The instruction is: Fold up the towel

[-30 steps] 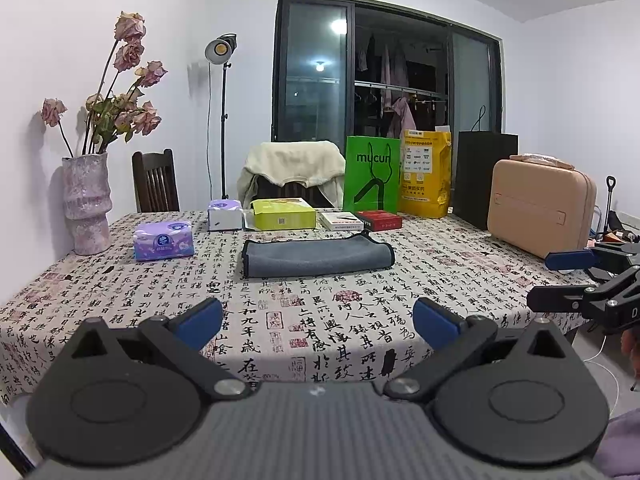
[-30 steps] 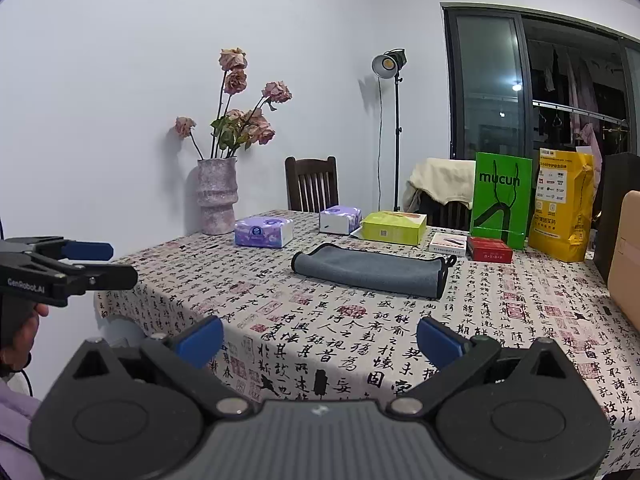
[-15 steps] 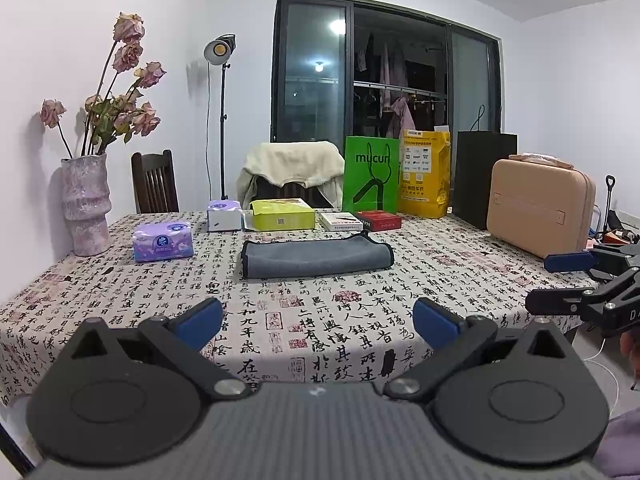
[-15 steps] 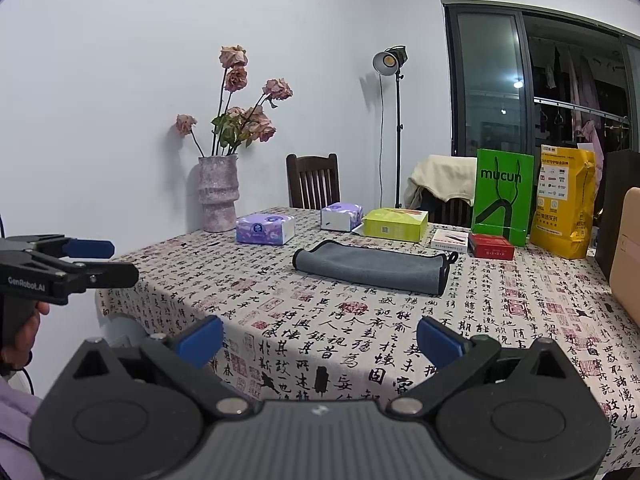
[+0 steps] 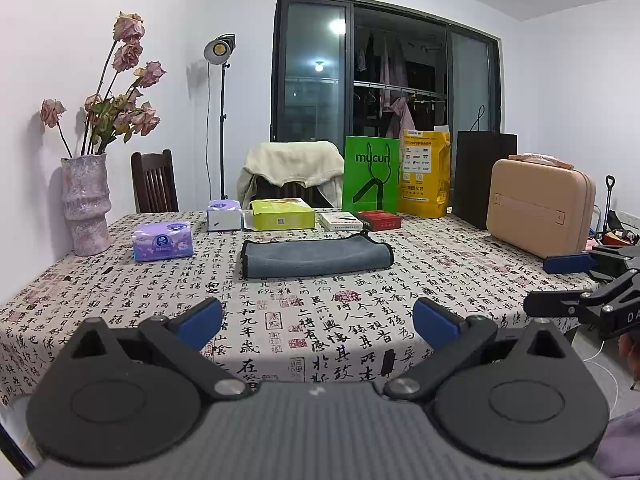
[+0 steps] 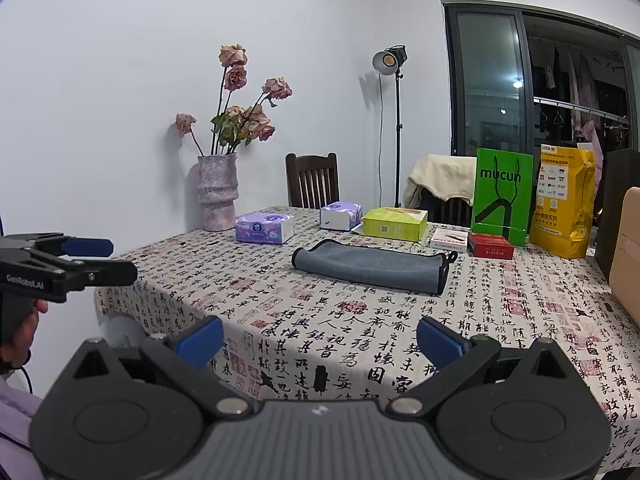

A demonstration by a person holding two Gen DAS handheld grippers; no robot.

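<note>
A: How do the fingers stand? Start with the left gripper (image 5: 317,321).

B: Its blue-padded fingers (image 5: 199,317) are spread wide with nothing between them, held above the near edge of the table (image 5: 120,292). The right gripper (image 6: 319,336) is the same: pads apart, empty, hovering over the near edge of the printed tablecloth.

A: Can each be seen from the other's camera?

B: Yes. The right one sits at the far right of the left wrist view, beyond the table's corner, its two fingers apart. The left one sits at the far left of the right wrist view, also parted.

A: And the towel?

B: The grey towel (image 5: 316,258) lies flat on the middle of the table as a long, narrow, folded band, well apart from both grippers. A small dark loop sticks up at its far edge.

A: What is around it?

B: Behind it, a yellow-green box (image 5: 282,213), a white box (image 5: 341,220) and a red box (image 5: 378,220). To its left, a purple tissue pack (image 5: 163,240) and a vase of dried roses (image 5: 85,204). At the right, a beige case (image 5: 538,212).
</note>
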